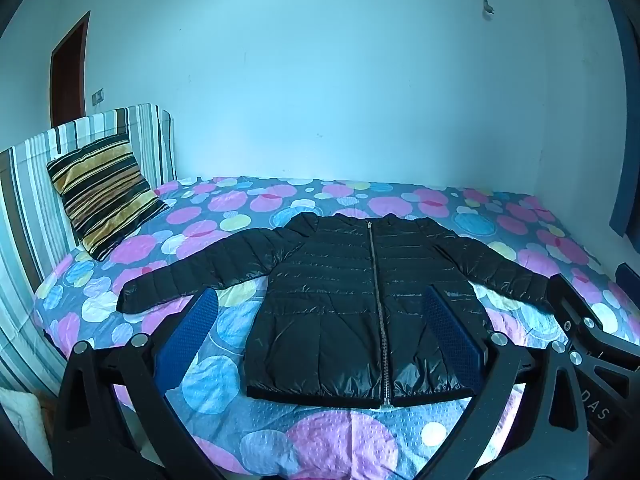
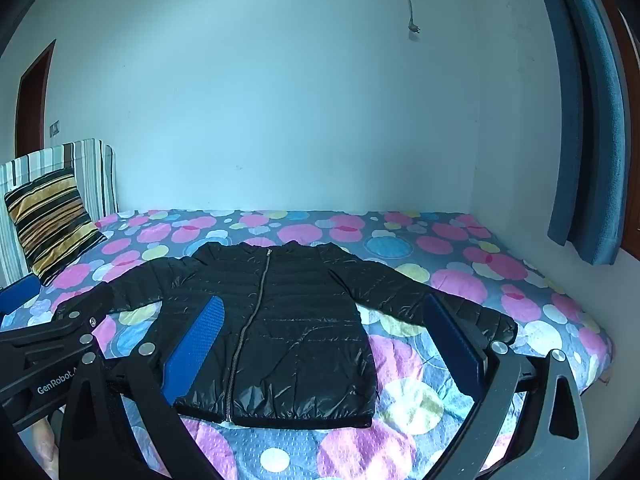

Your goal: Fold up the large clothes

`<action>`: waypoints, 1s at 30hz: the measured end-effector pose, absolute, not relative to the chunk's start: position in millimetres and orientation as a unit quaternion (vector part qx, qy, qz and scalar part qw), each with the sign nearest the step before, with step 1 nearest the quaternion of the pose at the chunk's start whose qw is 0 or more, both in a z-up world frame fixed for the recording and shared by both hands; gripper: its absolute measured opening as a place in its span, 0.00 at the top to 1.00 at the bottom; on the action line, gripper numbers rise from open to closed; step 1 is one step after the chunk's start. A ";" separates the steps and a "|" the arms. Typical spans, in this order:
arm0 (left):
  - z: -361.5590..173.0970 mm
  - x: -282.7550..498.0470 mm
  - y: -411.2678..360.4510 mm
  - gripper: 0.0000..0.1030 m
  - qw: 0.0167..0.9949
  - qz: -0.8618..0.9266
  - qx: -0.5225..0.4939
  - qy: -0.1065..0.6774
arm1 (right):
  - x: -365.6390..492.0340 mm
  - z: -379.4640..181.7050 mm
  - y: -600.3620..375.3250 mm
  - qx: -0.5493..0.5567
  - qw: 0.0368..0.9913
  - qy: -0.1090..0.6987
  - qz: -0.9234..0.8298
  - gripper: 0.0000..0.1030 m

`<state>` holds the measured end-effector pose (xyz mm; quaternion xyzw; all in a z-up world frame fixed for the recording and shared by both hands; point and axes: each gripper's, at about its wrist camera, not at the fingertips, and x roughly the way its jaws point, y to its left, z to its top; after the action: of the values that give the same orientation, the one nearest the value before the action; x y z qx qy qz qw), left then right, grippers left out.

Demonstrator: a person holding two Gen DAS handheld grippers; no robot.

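A black puffer jacket (image 1: pixel 360 300) lies zipped and spread flat on the dotted bedspread (image 1: pixel 320 440). Its glossy, slippery shell could slide from a shallow pinch, letting a sleeve flop back. The left gripper (image 1: pixel 320 336) and right gripper (image 2: pixel 324 340) hover near the hem, tilted slightly downward, jaws spread wide, holding nothing.

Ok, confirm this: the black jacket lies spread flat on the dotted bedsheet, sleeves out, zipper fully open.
Wrong on the zipper: the black jacket is zipped shut from hem to collar, as the left wrist view shows. It does lie spread flat on the dotted bedsheet, sleeves out.
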<state>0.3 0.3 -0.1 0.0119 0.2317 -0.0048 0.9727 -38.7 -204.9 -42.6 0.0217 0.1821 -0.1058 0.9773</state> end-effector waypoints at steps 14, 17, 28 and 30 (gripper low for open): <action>-1.3 0.4 5.0 0.02 0.974 -0.003 0.016 0.228 | -36.9 -45.3 -203.8 0.024 0.977 0.183 -0.106 0.04; -3.1 0.0 5.6 0.02 0.973 -0.005 0.015 0.229 | -36.1 -46.0 -203.7 0.025 0.977 0.184 -0.105 0.04; -3.6 -0.2 3.9 0.02 0.973 -0.004 0.015 0.231 | -34.4 -47.9 -203.1 0.025 0.977 0.185 -0.105 0.04; -3.8 -0.1 3.8 0.02 0.973 -0.004 0.014 0.231 | -34.0 -48.0 -202.9 0.025 0.977 0.185 -0.105 0.04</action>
<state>-0.1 3.8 -3.8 0.0145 0.2305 -0.0041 0.9729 -34.0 -202.9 -48.0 0.0249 0.1852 -0.1048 0.9768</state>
